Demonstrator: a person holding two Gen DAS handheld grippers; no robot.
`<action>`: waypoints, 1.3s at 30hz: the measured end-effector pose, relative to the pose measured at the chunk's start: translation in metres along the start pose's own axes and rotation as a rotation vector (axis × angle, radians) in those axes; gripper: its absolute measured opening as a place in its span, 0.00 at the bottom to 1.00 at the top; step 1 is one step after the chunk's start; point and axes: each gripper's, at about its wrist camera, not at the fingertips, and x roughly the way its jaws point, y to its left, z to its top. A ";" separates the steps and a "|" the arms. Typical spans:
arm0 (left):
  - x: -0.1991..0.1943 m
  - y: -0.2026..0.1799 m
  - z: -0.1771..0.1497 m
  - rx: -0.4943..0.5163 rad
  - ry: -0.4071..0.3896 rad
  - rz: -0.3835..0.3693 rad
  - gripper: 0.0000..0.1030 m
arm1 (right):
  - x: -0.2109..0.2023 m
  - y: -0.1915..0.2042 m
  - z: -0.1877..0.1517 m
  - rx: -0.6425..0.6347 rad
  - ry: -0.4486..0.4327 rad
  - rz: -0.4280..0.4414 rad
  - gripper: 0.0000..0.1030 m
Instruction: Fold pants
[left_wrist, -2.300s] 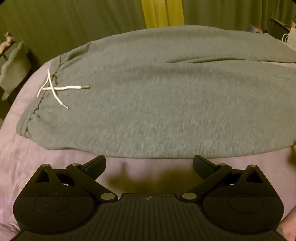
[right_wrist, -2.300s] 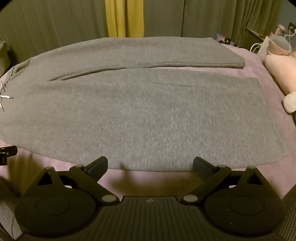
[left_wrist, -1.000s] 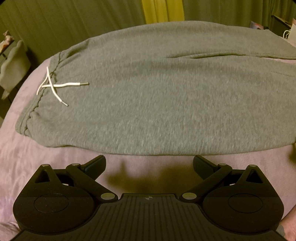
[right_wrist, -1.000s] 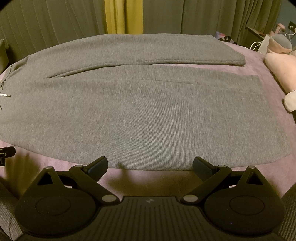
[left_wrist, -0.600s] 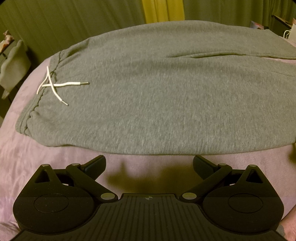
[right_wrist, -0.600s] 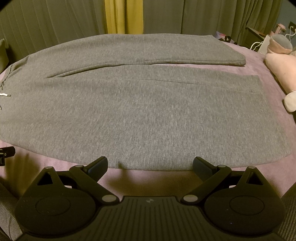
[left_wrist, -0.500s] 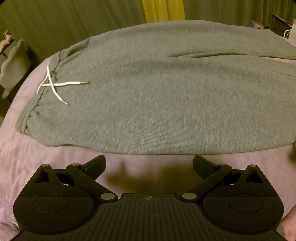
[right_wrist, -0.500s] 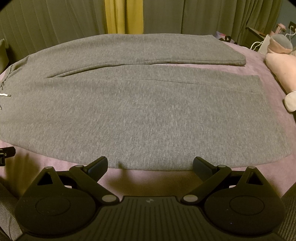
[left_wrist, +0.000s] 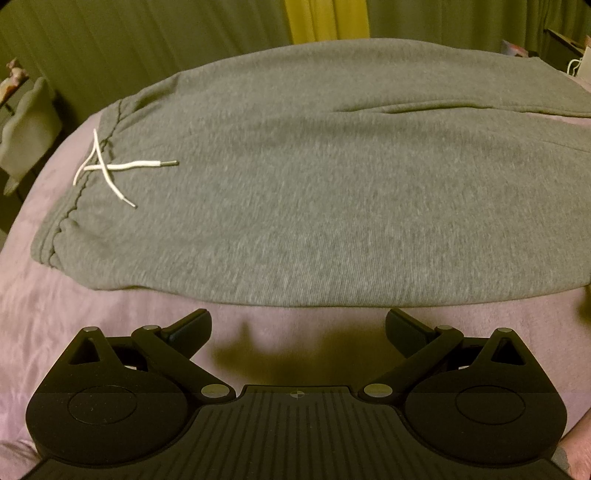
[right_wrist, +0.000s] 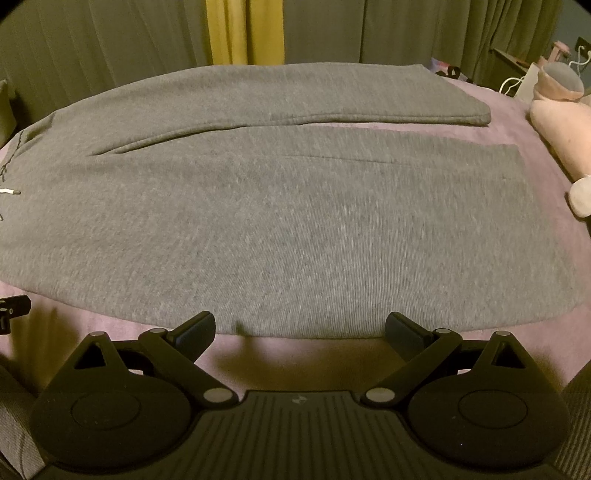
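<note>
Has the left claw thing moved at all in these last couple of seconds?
Yes, slightly. The left gripper has crept forward: the near edge of the pants and the white drawstring sit a little higher in its view than before.

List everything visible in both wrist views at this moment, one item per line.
pants: one pair, grey, spread flat across the bed, waistband to the left, legs running right
drawstring: one, white, two loose ends crossed on the pants by the waistband
bed cover: one, pink-purple, under the pants
curtains: dark green, along the back wall
yellow curtain strip: one, between the green curtains
plush toy: one, pink, at the right edge of the bed
cables: white, far right; count unclear
left tool: one, black, open, just short of the near edge of the pants
right tool: one, black, open, fingertips at the near edge of the pants, holding nothing
</note>
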 end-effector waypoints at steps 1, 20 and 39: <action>0.000 0.000 0.000 0.000 0.001 0.000 1.00 | 0.000 0.000 0.000 0.000 0.001 -0.001 0.96; 0.000 0.000 0.001 0.000 0.013 0.002 1.00 | 0.004 -0.002 0.002 0.021 0.012 0.003 0.96; -0.001 0.003 0.006 -0.020 0.027 0.013 1.00 | 0.005 -0.006 0.007 0.030 -0.006 0.057 0.96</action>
